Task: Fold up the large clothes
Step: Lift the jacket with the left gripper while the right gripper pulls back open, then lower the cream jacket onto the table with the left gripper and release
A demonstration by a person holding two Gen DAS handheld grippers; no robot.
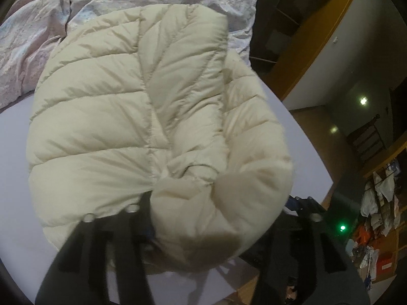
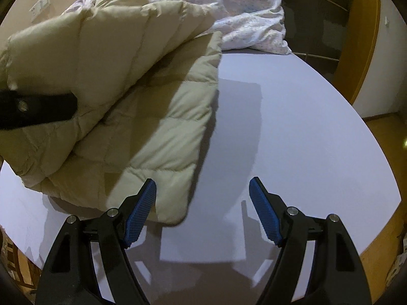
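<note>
One cream quilted puffer jacket (image 1: 132, 117) lies ahead of the tongs. One crumpled white floral bedsheet (image 1: 76, 7) lies beyond the jacket, farthest from both tongs. One smooth pale lilac bed surface (image 2: 292, 127) spreads under and ahead of them. Two black two-finger tongs are in view: the left gripper (image 1: 221, 203) and the right gripper (image 2: 203, 200). Two blue ribbed pads (image 2: 264, 216) show on the right tongs.
</note>
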